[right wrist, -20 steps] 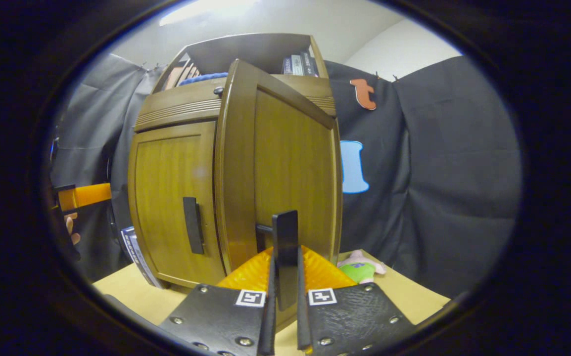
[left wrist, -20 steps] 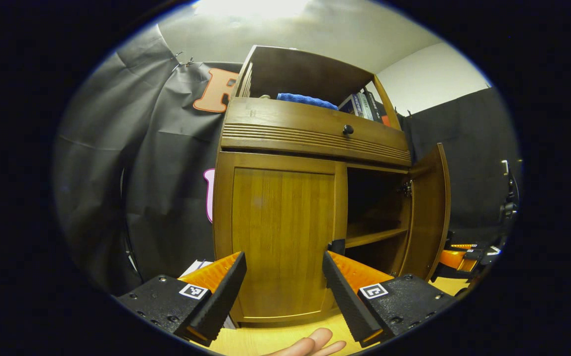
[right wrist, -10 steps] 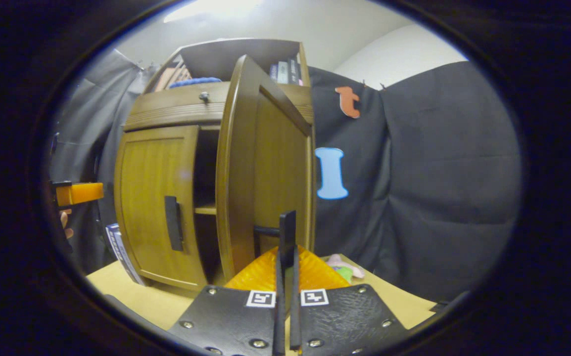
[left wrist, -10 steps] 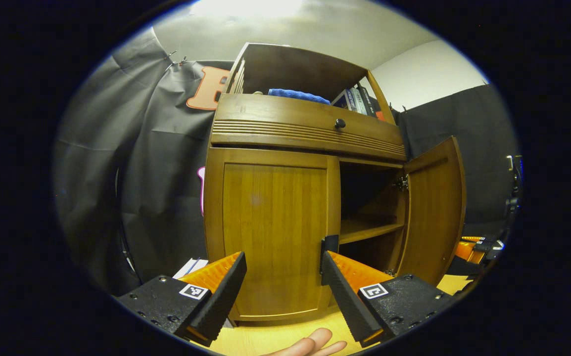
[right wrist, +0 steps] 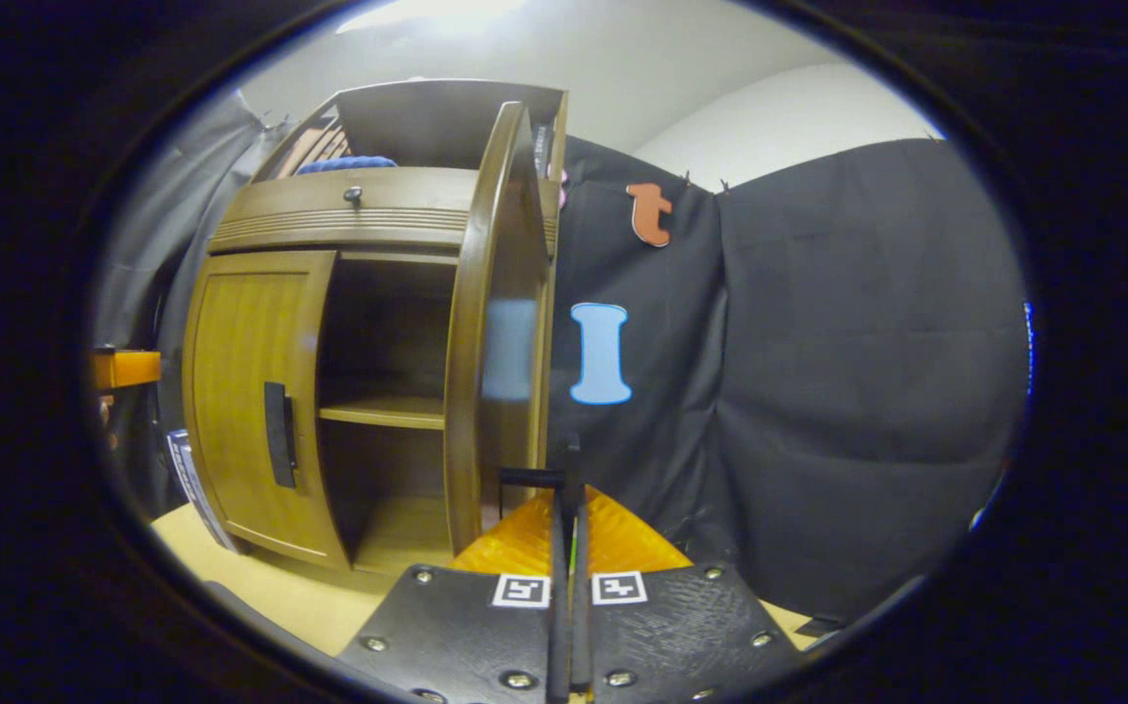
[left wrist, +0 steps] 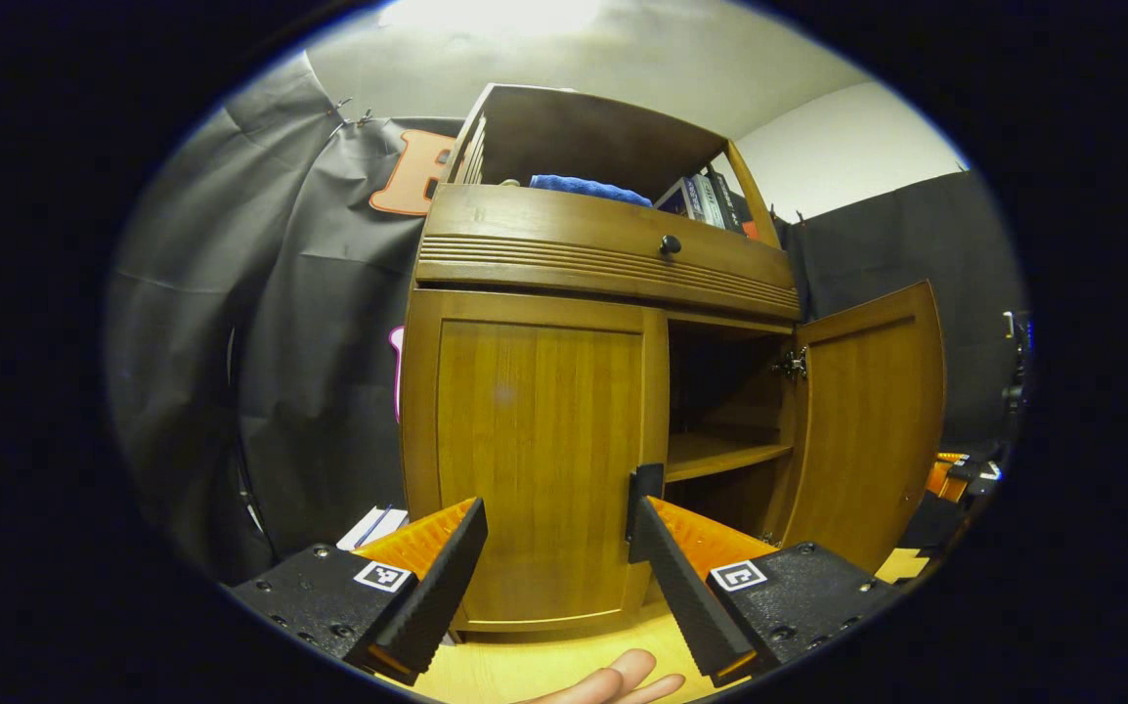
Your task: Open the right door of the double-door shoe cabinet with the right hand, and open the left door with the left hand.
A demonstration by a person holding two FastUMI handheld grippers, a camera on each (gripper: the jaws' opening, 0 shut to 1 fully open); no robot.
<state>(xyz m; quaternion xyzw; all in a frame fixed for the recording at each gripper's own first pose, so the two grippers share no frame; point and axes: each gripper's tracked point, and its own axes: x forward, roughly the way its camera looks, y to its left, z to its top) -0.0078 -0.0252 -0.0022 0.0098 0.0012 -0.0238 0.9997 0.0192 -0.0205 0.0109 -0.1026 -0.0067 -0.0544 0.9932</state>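
Note:
The wooden shoe cabinet [left wrist: 603, 264] stands in front of me. Its left door [left wrist: 535, 450] is closed, with a dark handle [left wrist: 644, 484] on its inner edge. My left gripper [left wrist: 557, 516] is open just in front of that door, the handle by its right fingertip. The right door [left wrist: 867, 420] is swung wide open. In the right gripper view this door [right wrist: 496, 323] is seen nearly edge on. My right gripper [right wrist: 569, 508] is shut on its dark handle [right wrist: 572, 474]. The left gripper [right wrist: 124, 369] also shows at that view's far left.
Inside the open half is a bare shelf [left wrist: 720, 452]. Above the doors runs a drawer with a knob [left wrist: 669, 244]; a blue cloth [left wrist: 588, 189] and books [left wrist: 706, 200] lie on top. Papers [left wrist: 373, 528] lean left of the cabinet on the wooden table [left wrist: 544, 670].
The right door has swung further open with my right gripper holding its handle. My left gripper has edged slightly closer to the left door and stays open.

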